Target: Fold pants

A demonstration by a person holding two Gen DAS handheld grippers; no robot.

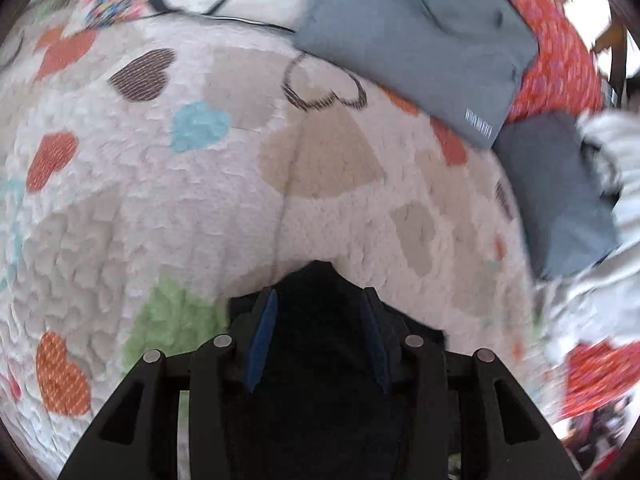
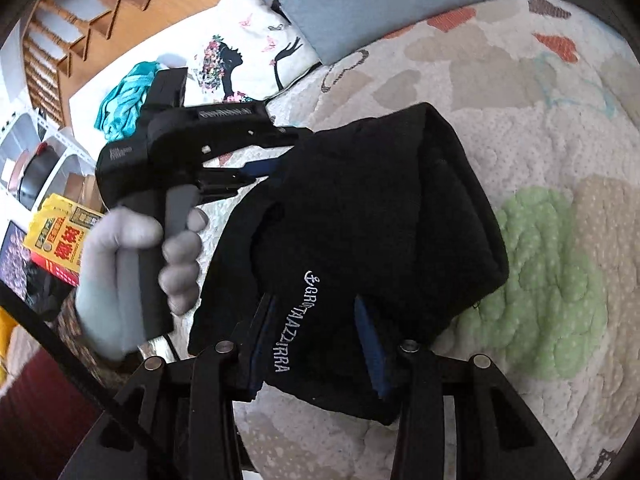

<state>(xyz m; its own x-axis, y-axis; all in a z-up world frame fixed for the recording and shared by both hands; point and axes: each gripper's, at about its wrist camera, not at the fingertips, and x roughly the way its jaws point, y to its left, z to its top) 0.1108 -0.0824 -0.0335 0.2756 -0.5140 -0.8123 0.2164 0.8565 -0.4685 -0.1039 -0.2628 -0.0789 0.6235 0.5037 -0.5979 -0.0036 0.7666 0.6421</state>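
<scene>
The black pants (image 2: 360,216) are folded into a thick bundle with white lettering, held above the heart-patterned quilt (image 2: 520,120). My right gripper (image 2: 316,312) is shut on the bundle's near edge, cloth between its blue pads. My left gripper (image 2: 264,172) comes in from the left in the right wrist view, held by a grey-gloved hand, its fingers gripping the bundle's far side. In the left wrist view the left gripper (image 1: 320,304) is shut on black pants cloth (image 1: 320,344) that fills the gap between its pads, above the quilt (image 1: 180,200).
Grey folded cushions (image 1: 420,40) and a second grey one (image 1: 560,196) lie at the quilt's far side by red patterned fabric (image 1: 560,48). A white printed pillow (image 2: 248,52), teal cloth (image 2: 124,96), wooden stairs (image 2: 80,8) and shelves with boxes (image 2: 60,236) are at the left.
</scene>
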